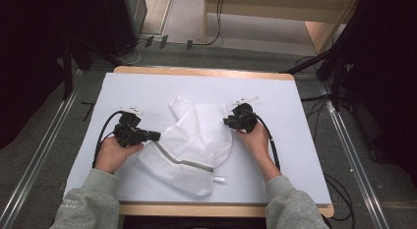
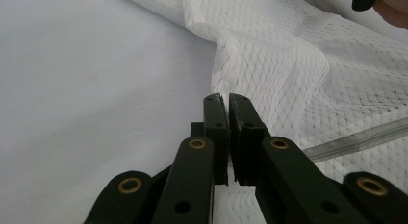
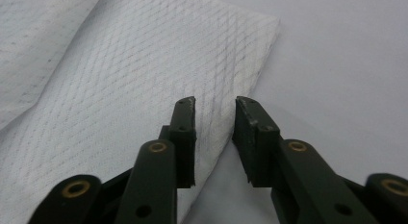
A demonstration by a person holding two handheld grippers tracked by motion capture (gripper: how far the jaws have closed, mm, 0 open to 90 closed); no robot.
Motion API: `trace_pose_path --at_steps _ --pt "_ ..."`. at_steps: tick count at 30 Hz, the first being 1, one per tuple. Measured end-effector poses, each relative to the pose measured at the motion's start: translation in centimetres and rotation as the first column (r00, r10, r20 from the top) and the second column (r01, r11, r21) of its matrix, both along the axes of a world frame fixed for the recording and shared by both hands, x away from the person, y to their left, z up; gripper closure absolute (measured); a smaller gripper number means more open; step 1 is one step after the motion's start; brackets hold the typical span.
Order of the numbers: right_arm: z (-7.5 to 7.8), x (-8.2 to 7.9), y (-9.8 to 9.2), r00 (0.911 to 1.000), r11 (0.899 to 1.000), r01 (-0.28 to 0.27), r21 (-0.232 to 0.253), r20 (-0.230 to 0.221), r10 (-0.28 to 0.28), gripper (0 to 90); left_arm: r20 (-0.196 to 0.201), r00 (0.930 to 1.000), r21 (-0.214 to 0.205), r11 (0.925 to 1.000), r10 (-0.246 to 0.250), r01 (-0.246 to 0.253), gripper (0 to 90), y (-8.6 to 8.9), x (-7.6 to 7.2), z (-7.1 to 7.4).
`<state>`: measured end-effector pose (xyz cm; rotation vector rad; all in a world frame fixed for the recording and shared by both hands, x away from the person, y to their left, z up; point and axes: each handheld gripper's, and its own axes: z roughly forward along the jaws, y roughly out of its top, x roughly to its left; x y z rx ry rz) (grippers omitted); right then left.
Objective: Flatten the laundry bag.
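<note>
The white mesh bag [image 1: 189,143] lies crumpled on the middle of the tabletop [image 1: 275,99], the left gripper [image 2: 227,103] clenched on its edge and the right gripper [image 3: 215,114] released over another edge.

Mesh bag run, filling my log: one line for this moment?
left tool: shut on mesh bag | right tool: open over bag edge | table

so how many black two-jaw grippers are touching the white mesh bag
2. The left black two-jaw gripper is shut on the white mesh laundry bag at its left edge; the right gripper sits open over the bag's right edge.
</note>
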<state>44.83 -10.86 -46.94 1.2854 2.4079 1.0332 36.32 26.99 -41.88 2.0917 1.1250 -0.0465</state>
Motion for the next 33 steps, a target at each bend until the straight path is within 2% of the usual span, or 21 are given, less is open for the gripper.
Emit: trace_pose_path --at_steps 2,4,5,7,11,21,24,26,29,33 --pt "0.0 0.0 0.2 1.0 1.0 -0.001 -0.021 0.01 0.001 83.8 0.001 0.9999 -0.005 0.9999 0.013 -0.013 87.8 0.3 -0.2 0.0" --pt "0.0 0.3 0.2 0.9999 1.0 -0.013 -0.001 -0.007 0.013 89.8 0.001 0.9997 -0.004 0.9997 0.023 -0.023 87.8 0.5 -0.4 0.0" --pt "0.1 0.5 0.3 0.9998 1.0 -0.006 -0.001 -0.018 0.006 90.0 0.002 0.9997 -0.005 0.9997 0.025 -0.025 87.8 0.6 -0.4 0.0" --pt "0.2 0.7 0.3 0.9999 1.0 -0.005 -0.014 -0.01 0.005 90.0 0.003 0.9994 -0.004 0.9994 0.035 -0.035 87.8 0.8 -0.5 0.0" --pt "0.6 1.3 -0.3 0.9999 1.0 0.014 -0.005 -0.007 -0.014 90.0 0.007 0.9983 -0.01 0.9982 0.059 -0.058 87.7 1.2 -0.7 0.0" --pt "1.4 2.9 -4.0 0.9942 0.994 0.107 0.031 0.001 -0.107 90.0 0.008 0.9957 -0.005 0.9958 0.092 -0.092 87.4 1.6 -0.4 -0.3" --pt "1.5 3.3 -5.0 0.9914 0.991 0.129 0.038 0.019 -0.13 90.0 0.01 0.9941 -0.001 0.9941 0.108 -0.108 87.4 1.6 -0.1 -0.6" --pt "1.5 3.6 -5.5 0.9897 0.989 0.143 0.043 0.002 -0.143 90.0 0.013 0.9931 0.006 0.9932 0.116 -0.116 87.4 1.7 0.2 -0.8" --pt "1.5 4.0 -5.8 0.9889 0.988 0.148 0.048 0.008 -0.148 90.0 0.017 0.9893 0.022 0.9892 0.145 -0.145 87.5 2.1 1.0 -1.1" --pt "1.5 4.0 -5.4 0.9902 0.988 0.138 0.062 0.009 -0.139 88.6 0.01 0.9811 0.013 0.9811 0.193 -0.193 87.3 2.9 1.8 -1.6"
